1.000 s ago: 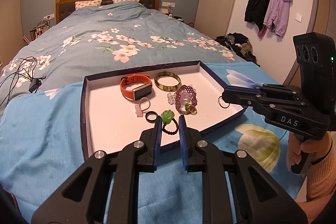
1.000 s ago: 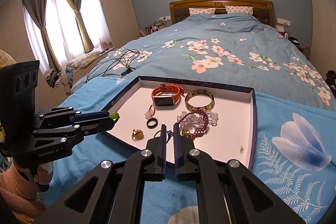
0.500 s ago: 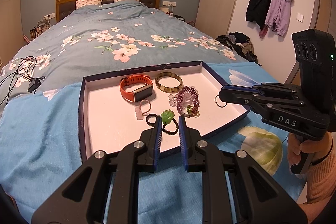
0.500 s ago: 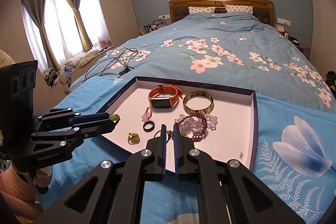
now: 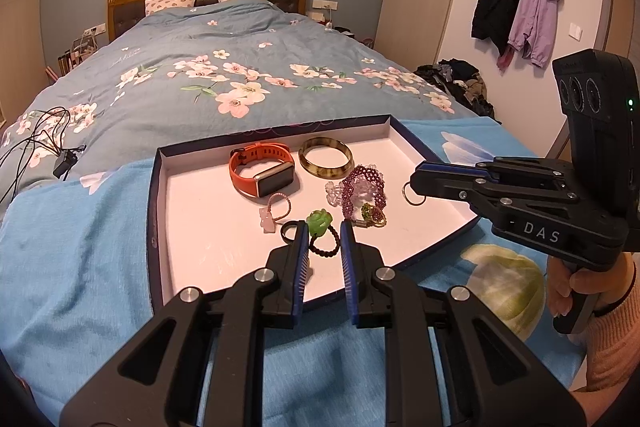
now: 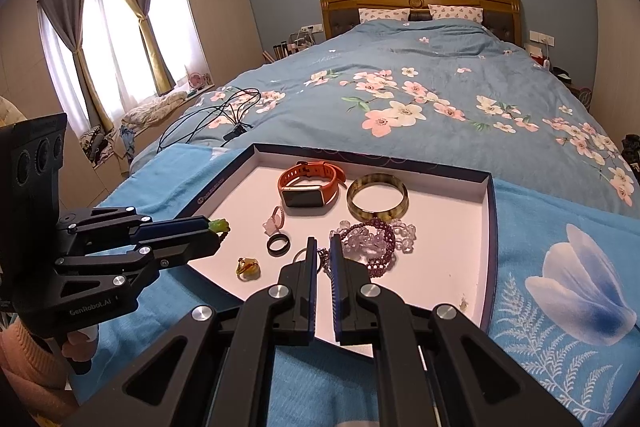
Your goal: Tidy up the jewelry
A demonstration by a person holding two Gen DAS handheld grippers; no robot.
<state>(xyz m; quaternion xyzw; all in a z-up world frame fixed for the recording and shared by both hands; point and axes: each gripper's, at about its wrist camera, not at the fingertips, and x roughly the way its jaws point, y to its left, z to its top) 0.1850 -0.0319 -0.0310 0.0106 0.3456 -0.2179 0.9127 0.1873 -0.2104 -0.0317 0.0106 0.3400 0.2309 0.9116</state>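
Note:
A shallow white tray with a dark blue rim point(image 5: 154, 211) lies on the blue blanket. My left gripper point(image 5: 323, 231) is shut on a black bead bracelet with a green charm point(image 5: 319, 221), held above the tray's near side. In the right wrist view the green charm point(image 6: 219, 225) pokes out of the left gripper's tip. My right gripper point(image 6: 322, 247) is shut on a thin metal ring point(image 6: 301, 254). That metal ring point(image 5: 414, 193) hangs from its tip over the tray's right part. An orange smartwatch point(image 5: 262, 173), amber bangle point(image 5: 326, 163) and purple bead bracelet point(image 5: 362, 187) lie in the tray.
Also in the tray are a pink charm ring point(image 5: 274, 209), a black ring point(image 6: 278, 245) and a gold ring point(image 6: 248, 269). Black cables point(image 5: 40, 143) lie on the flowered duvet to the left. A hand in a pink sleeve point(image 5: 592, 291) holds the right gripper.

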